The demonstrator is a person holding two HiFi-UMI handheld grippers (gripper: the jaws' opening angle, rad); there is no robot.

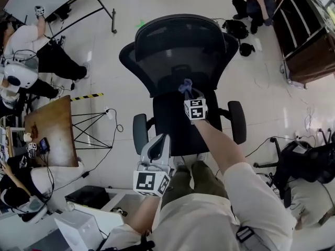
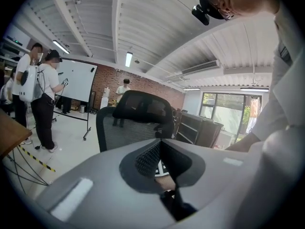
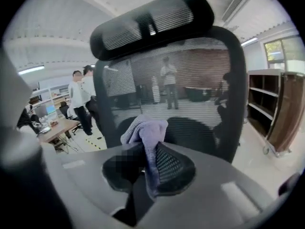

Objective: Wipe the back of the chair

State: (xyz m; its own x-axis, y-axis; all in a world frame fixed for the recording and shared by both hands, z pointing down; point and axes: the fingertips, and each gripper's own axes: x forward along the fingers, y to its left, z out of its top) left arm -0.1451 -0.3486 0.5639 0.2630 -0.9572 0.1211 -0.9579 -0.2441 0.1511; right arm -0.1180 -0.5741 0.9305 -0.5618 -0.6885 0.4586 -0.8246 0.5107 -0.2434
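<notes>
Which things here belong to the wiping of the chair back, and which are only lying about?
For the job:
- chair back
- purple cloth
- right tool, shut on the cloth

Lying about:
- wooden table
- whiteboard
- black bag on the floor
- brown shelf unit

Black all over on the mesh-backed office chair [image 1: 178, 51], with a fine woven grid across its back. Pale lilac for the small crumpled cloth [image 3: 143, 128]. Grey shells on the left gripper [image 1: 158, 140] and the right gripper [image 1: 189, 92], each marker cube patterned black on white. Cream glossy floor tiles [image 1: 131, 4], a yellow-and-black striped strip of tape [image 1: 87, 96], a brown wooden tabletop [image 1: 49, 129], olive-green trousers [image 1: 191, 179].
</notes>
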